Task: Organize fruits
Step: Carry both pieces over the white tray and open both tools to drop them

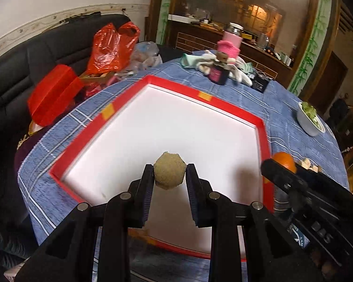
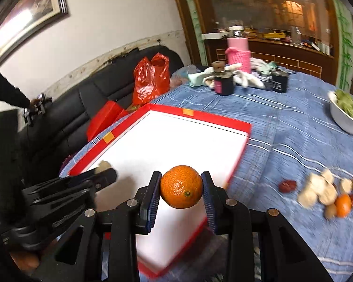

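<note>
We work over a blue checked tablecloth [image 1: 258,94] with a black sofa [image 1: 23,65] at nine o'clock. The red-rimmed tray [image 1: 167,81], its white floor bare, lies near the cloth's left edge. Our left gripper [image 1: 169,172] clamps a tan round fruit [image 1: 169,171] above it; our right gripper [image 2: 181,188] clamps an orange [image 2: 181,186]. Only the right view shows loose fruits [image 2: 327,192] at three o'clock.

Blue-clothed table [image 2: 282,127] — red-rimmed tray [image 1: 201,94], white bowl [image 2: 346,122], loose fruit [image 2: 327,192].
</note>
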Available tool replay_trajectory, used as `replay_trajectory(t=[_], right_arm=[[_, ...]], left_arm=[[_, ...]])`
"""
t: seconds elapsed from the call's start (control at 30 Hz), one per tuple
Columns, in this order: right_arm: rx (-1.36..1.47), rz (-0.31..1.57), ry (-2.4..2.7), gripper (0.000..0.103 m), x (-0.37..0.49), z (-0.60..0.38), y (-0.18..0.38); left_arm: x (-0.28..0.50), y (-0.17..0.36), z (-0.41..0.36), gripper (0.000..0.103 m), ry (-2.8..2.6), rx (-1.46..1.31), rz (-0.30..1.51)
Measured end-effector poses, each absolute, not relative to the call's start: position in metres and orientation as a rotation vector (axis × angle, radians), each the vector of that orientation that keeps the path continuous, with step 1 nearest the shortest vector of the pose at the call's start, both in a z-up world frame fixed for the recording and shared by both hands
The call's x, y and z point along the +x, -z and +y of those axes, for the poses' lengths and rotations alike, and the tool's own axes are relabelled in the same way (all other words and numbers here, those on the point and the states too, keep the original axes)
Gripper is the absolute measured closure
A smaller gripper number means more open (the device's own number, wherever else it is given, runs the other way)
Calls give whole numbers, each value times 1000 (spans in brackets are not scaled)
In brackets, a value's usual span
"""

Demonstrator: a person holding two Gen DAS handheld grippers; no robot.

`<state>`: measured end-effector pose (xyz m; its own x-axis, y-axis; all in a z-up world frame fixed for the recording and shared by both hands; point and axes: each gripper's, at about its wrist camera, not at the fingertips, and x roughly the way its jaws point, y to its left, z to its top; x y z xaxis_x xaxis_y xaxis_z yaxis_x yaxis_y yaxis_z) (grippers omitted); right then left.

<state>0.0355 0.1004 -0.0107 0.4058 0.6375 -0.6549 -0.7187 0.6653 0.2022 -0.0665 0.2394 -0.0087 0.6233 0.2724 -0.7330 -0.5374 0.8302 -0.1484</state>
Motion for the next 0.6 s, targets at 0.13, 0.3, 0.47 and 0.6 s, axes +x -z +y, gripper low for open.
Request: replay_trajectory(t=[0.13,0.3,0.47,0.6], right_arm=[[-132,800,-850,69,45,120,22],[-136,819,-842,69,52,130,29],[-155,835,-847,69,53,140,34],[-162,845,-842,69,55,145,37]], left_arm=[[-73,13,252,78,-494,-397,773],[-76,19,255,78,-489,-400,788],[-74,25,256,78,-497,-404,817],[-74,25,254,77,-509,-393,819]])
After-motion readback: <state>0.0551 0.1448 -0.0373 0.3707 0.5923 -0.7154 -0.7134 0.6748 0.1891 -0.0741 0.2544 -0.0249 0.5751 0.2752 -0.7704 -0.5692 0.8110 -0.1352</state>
